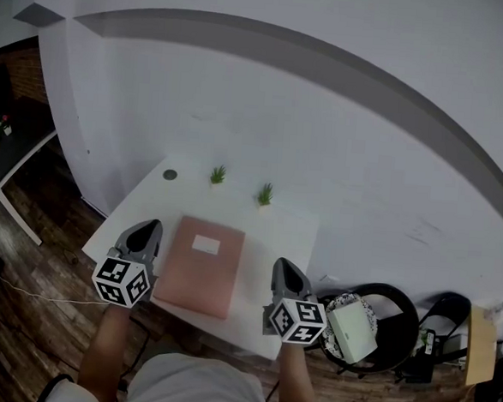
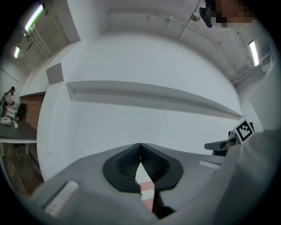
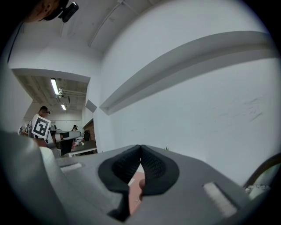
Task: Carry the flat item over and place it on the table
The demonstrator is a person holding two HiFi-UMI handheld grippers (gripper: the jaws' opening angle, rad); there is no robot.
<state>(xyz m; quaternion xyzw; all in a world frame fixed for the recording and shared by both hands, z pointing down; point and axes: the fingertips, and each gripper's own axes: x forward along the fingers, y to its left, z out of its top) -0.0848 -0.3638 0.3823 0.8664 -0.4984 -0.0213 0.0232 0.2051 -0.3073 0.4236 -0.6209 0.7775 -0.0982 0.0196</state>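
Note:
A flat pink folder (image 1: 200, 267) with a white label lies on the white table (image 1: 284, 232), between my two grippers. My left gripper (image 1: 149, 228) hovers just left of it, jaws shut and empty. To the folder's right is my right gripper (image 1: 282, 266), also shut with nothing in it. Neither touches the folder. In the left gripper view the closed jaws (image 2: 140, 145) point at the white wall, and a strip of the pink folder (image 2: 148, 194) shows below them. The right gripper view shows its shut jaws (image 3: 140, 146) with the pink folder (image 3: 133, 190) beneath.
Two small green plants (image 1: 218, 175) (image 1: 265, 194) and a dark round disc (image 1: 170, 175) stand at the table's far edge by the wall. A black round seat (image 1: 398, 313) holding a white box (image 1: 351, 330) is to the right. A cardboard piece (image 1: 480, 345) lies on the wooden floor.

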